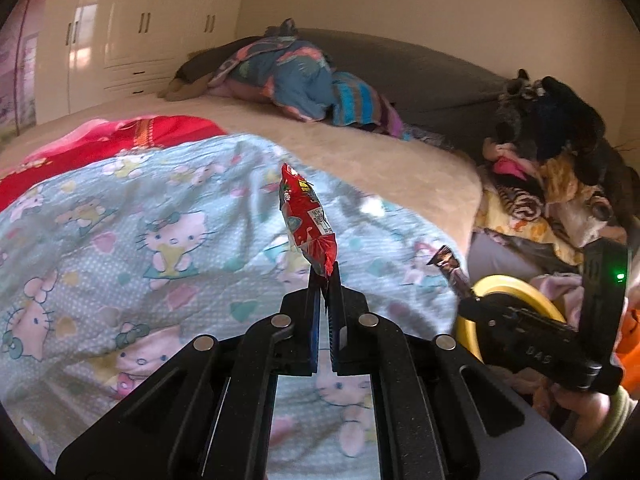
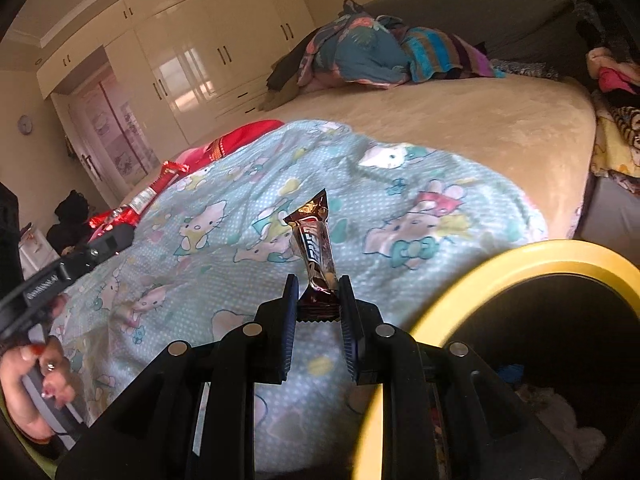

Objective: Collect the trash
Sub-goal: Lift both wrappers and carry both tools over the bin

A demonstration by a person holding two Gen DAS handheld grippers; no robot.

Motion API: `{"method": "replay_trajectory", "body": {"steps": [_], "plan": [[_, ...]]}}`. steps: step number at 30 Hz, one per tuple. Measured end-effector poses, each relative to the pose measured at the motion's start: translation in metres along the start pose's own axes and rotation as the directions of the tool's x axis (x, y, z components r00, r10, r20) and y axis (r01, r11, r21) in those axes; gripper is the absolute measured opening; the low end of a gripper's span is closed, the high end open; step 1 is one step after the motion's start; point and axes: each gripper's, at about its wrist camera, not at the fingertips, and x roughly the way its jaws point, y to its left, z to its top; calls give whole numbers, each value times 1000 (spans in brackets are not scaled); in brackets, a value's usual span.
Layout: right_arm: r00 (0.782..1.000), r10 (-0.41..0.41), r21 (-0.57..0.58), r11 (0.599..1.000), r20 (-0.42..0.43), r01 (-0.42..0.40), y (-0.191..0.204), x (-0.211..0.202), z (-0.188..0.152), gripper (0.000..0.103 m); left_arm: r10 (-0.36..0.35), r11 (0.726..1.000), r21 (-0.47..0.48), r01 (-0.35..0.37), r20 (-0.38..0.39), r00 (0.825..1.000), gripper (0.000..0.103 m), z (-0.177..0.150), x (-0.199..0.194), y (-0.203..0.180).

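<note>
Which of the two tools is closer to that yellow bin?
Right. The right tool, holding a brown wrapper, is right beside the bin's rim. The left tool, holding a red wrapper, is farther off over the blanket.

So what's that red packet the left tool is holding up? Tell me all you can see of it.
The red packet looks like a crinkly, shiny foil snack wrapper, red with white and green print and a barcode panel on one side. It seems flat or nearly empty. It stands upright, pinched by its crimped bottom end in the shut left tool, clear of the cartoon-cat blanket behind it. Nothing else touches it. From the right tool's camera it shows edge-on.
</note>
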Motion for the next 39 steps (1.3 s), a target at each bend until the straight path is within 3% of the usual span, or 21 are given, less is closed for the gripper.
{"method": "replay_trajectory", "body": {"steps": [11,39], "plan": [[997,-71,45,997,33,70,-30,-48,-6,20,-117,993,32,116,4,993,2,-6,-16,-43],[972,-222,137,968,84,209,-78,-115,-16,20,-264,942,197,270,-59,963,2,-37,-33,-128]]}}
